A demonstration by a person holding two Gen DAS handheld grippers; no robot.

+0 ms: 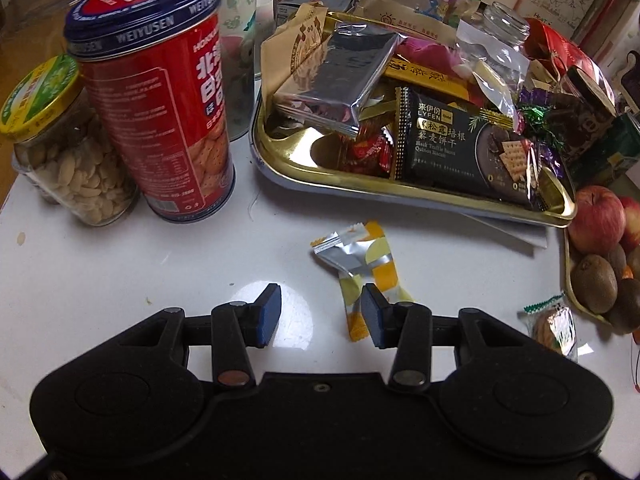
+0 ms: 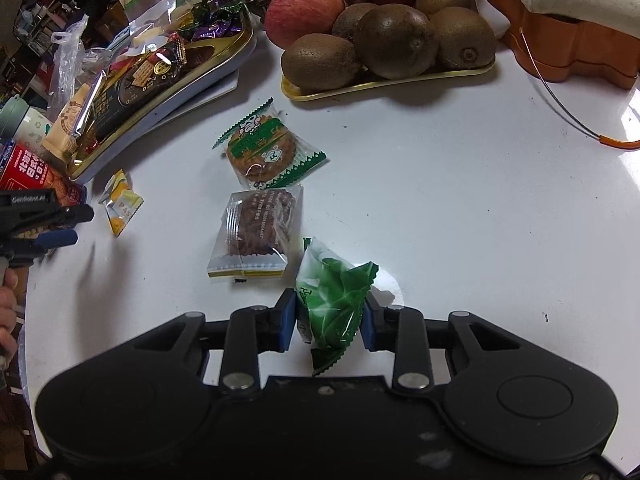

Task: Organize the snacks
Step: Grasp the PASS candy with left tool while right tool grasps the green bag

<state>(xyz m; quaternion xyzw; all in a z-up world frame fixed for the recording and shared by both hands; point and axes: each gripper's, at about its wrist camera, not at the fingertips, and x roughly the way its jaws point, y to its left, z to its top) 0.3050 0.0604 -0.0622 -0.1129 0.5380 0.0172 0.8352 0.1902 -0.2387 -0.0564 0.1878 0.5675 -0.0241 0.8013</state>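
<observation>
Both grippers point down at a white table (image 2: 460, 200). Low in the right wrist view, the right gripper (image 2: 329, 322) has its 2 blue pads against the sides of a green packet (image 2: 332, 304), whose lower end is cut off behind the black body. Just above it lies a clear packet (image 2: 256, 236) with a brown cake, and above that a biscuit packet (image 2: 272, 148) with green edges. At the left edge the left gripper shows only in part, with a hand (image 2: 8, 312) below it, mostly out of frame.

In the left wrist view the left gripper (image 1: 321, 312) stands open with nothing between its pads; its right pad overlaps the lower end of a yellow and silver packet (image 1: 360, 260), and contact cannot be told.

Farther up, a gold tray (image 1: 304, 176) holds a heap of snacks, with a black biscuit packet (image 1: 460, 148) and a silver packet (image 1: 344, 76) on top; what lies beneath is hidden. At upper left stand a red tin (image 1: 160, 92) and a jar of nuts (image 1: 68, 144). At the right edge, apples (image 1: 596, 216) and kiwis (image 1: 592, 280) are partly cut off.
</observation>
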